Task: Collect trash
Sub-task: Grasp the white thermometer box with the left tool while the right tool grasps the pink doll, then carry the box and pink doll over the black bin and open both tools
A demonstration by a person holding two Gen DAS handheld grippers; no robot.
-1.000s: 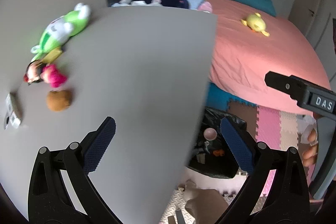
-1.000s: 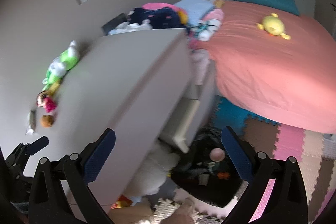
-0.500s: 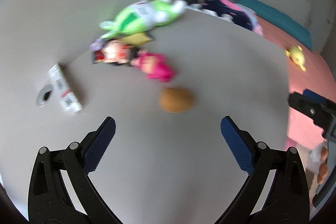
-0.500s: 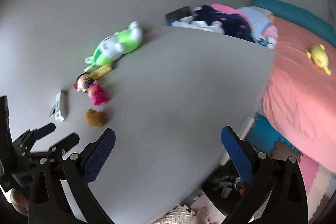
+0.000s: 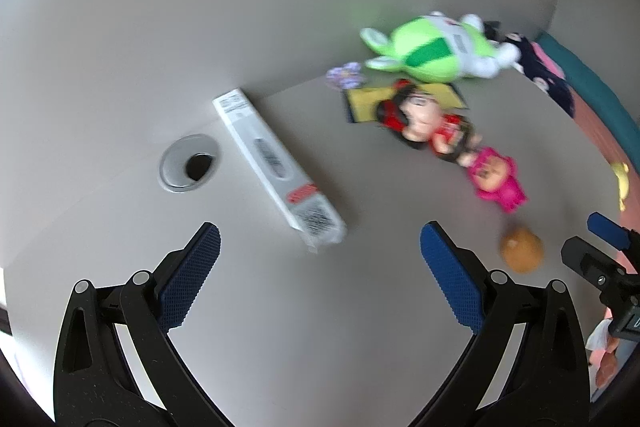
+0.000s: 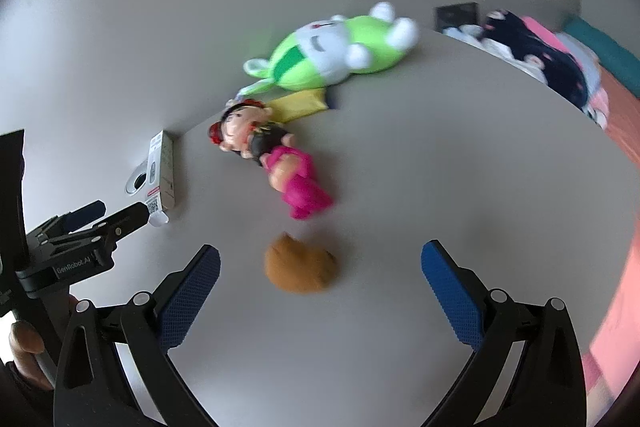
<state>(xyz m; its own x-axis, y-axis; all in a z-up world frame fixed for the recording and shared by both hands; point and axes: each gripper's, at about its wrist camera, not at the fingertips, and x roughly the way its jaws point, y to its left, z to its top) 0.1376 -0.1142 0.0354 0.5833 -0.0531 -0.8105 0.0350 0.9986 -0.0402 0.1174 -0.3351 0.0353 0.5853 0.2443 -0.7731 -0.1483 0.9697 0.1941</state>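
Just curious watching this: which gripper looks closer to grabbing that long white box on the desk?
Probably left. The left gripper is open with the white box right ahead; the right gripper faces the brown lump instead.

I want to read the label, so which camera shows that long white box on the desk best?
The left wrist view: the white box lies large with its printed top facing the camera. The right wrist view shows it small, edge-on at the left.
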